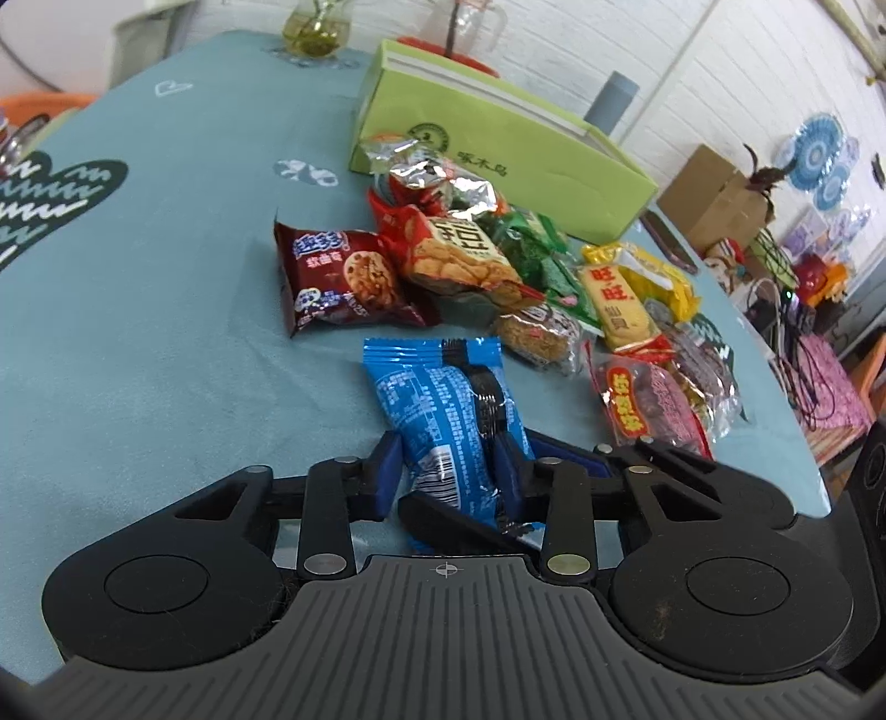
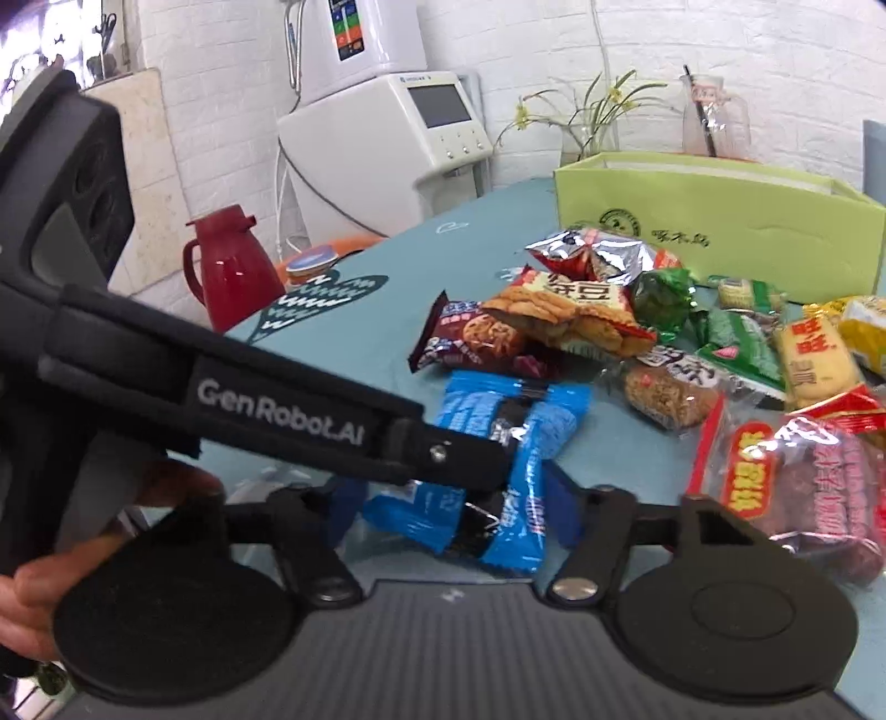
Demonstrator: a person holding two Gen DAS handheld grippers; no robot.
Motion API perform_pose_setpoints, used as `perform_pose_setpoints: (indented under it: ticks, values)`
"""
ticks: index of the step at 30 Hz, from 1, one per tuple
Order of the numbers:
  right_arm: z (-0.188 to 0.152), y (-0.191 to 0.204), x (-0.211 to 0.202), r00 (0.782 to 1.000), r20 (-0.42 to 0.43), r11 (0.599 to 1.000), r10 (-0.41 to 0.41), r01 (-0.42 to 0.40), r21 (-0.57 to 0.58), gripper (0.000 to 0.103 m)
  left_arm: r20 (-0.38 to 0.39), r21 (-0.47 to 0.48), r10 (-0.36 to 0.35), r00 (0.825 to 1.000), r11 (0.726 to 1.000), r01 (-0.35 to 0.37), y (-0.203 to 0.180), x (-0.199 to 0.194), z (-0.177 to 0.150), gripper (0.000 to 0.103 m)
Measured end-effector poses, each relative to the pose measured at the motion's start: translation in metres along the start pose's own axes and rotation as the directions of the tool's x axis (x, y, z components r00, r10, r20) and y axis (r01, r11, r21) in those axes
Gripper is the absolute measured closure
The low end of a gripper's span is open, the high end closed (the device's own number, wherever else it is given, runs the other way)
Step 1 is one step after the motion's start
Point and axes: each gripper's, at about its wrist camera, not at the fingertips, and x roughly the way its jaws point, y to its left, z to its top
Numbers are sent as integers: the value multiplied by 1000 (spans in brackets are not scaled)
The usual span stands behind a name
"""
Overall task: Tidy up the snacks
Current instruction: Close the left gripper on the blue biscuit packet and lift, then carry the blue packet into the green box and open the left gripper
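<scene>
A blue snack packet (image 1: 443, 410) lies on the teal tablecloth (image 1: 166, 332) in front of a pile of snack packets (image 1: 498, 249). My left gripper (image 1: 448, 476) is shut on the packet's near end, blue pads on both sides. In the right wrist view the same blue packet (image 2: 498, 443) sits between my right gripper's (image 2: 459, 509) spread fingers, with the left gripper's black arm (image 2: 277, 410) crossing over it. The right pads do not press the packet. A green open box (image 1: 498, 144) stands behind the pile; it also shows in the right wrist view (image 2: 720, 227).
A maroon cookie packet (image 1: 338, 277) lies left of the pile. Yellow and red packets (image 1: 637, 310) spread to the right, near the table's right edge. A red jug (image 2: 227, 271) and a white appliance (image 2: 376, 133) stand beyond the table. Glass vases (image 1: 315, 27) sit at the far edge.
</scene>
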Motion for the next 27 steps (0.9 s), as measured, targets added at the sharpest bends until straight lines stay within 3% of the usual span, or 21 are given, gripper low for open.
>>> perform_pose_setpoints:
  ticks: [4,7,13,16,19,22,27]
  values:
    - [11,-1,-15,999,36,1000,-5,5,-3,44,32,33,3,999,999,-4,-17,-15,7,94]
    - [40,-11,-25,995,101,1000,-19,20,-9,44,90,76,-15,996,997,9,-33,-24,36,93]
    - [145,-63,10,977,197,994,-78,93,-63,44,204,200,-39,978,980,-2,-61,4,154,91]
    - [193,-95,47,977,189,993,-103,113,-43,43,202,220,-44,978,975,-1,-61,40,217,90]
    - [219,-128,83,985,152,996,-87,90,-11,43,181,205,-18,983,978,-20,-54,74,256,91]
    - [228,-145,116,990,115,997,-79,81,-12,42,155,208,13,988,977,-46,-41,105,276,91]
    - [222,-159,160,997,47,998,-61,61,6,40,99,204,45,994,977,-64,-19,145,280,90]
